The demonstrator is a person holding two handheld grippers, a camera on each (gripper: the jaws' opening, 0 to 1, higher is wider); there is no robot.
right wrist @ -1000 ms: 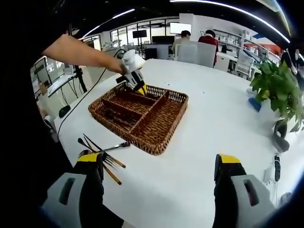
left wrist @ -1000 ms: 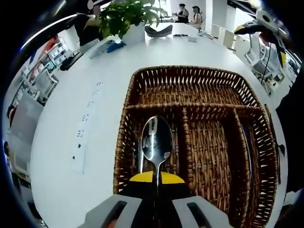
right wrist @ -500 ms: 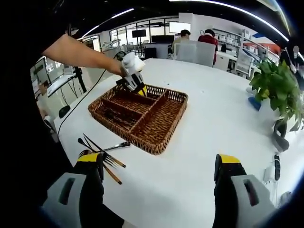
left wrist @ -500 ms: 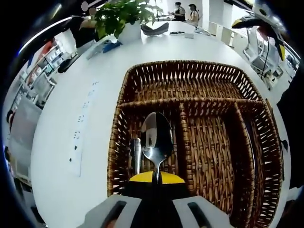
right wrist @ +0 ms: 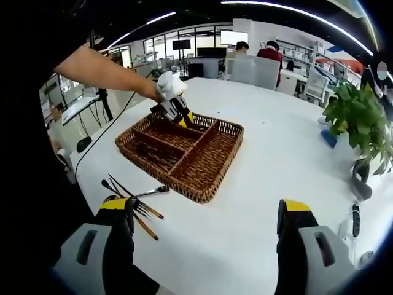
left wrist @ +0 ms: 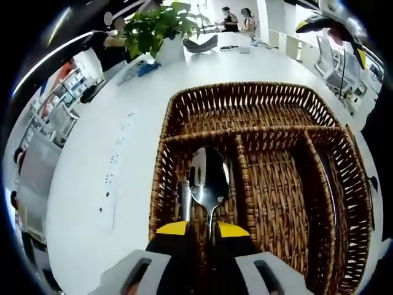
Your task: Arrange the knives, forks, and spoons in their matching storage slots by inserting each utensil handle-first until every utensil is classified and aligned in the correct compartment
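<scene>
Wicker tray (left wrist: 258, 101): spoon (left wrist: 208, 175) now released into its outer slot; left gripper (left wrist: 203, 228) parted narrowly. Right gripper (right wrist: 206, 212) wide, empty. Remaining cutlery (right wrist: 132, 200) awaits sorting.

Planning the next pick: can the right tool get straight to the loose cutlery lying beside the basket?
Probably yes. The right tool is open, and the loose cutlery lies on bare table by its left jaw, outside the basket, with nothing across it.
</scene>
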